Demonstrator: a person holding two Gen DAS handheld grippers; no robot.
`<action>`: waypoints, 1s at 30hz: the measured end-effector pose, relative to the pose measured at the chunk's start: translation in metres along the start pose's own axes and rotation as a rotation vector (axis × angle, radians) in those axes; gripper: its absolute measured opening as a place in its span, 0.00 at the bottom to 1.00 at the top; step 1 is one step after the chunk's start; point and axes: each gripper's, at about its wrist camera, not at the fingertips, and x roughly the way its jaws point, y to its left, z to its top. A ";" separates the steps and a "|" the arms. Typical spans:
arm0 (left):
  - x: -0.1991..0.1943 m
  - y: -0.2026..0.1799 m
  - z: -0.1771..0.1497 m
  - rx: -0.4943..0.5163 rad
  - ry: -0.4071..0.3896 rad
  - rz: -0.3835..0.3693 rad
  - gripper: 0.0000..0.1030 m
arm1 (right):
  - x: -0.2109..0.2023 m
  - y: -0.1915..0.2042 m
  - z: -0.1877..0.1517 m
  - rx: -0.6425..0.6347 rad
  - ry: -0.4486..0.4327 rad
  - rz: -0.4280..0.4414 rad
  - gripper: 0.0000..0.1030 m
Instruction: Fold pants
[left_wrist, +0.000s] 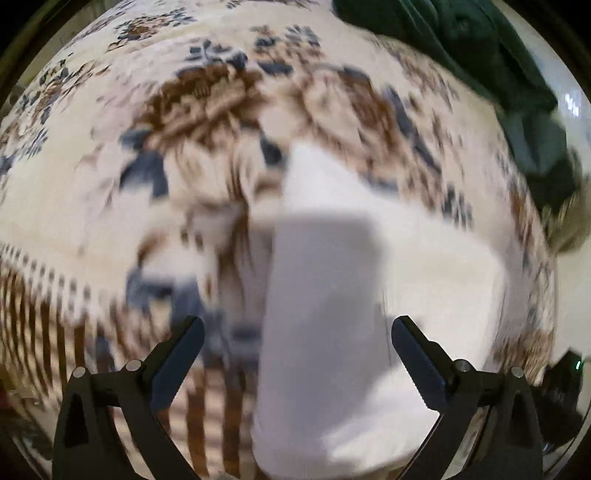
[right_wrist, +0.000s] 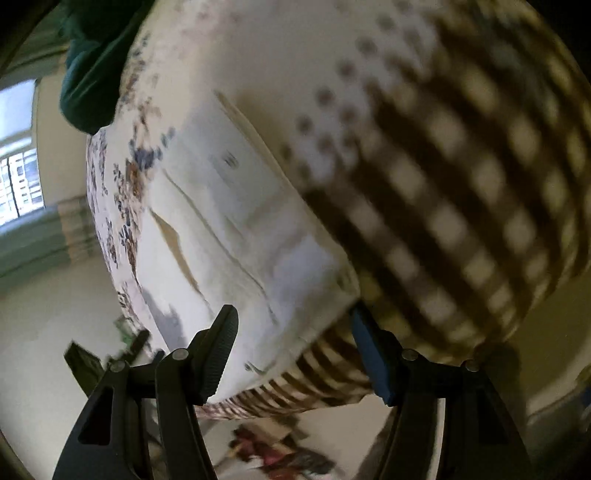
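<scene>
Black fingers of the left claw (left_wrist: 297, 354) stand spread wide over the white pants (left_wrist: 369, 288), released, with nothing pinched between them though the cloth lies right under the gap. From the right wrist, the right claw (right_wrist: 293, 350) is also parted, its pads to either side of the near end of the pants (right_wrist: 236, 229) but not pressing on them, as far as the blur allows. The pants lie as a compact, layered white bundle on a bed covered by a floral spread (left_wrist: 207, 99) that turns to brown stripes (right_wrist: 461, 184) near its edge. A dark green garment (left_wrist: 461, 48) sits bunched at the far side, well apart from the bundle. Judging by the stacked edges and seams in the right view, most of the folding looks done: the legs seem already doubled over. What may remain is a last fold or a tidy-up of the edges; both pictures are smeared, so finer detail cannot be told.
</scene>
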 end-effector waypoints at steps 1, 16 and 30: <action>0.005 -0.006 -0.010 0.024 0.017 0.032 1.00 | 0.006 -0.006 -0.002 0.028 0.003 0.000 0.65; 0.053 -0.007 -0.035 -0.040 0.104 0.042 1.00 | 0.002 0.000 -0.013 0.008 -0.091 -0.032 0.22; 0.097 0.002 -0.011 -0.108 0.181 -0.140 1.00 | 0.045 0.001 0.014 0.080 0.060 0.145 0.50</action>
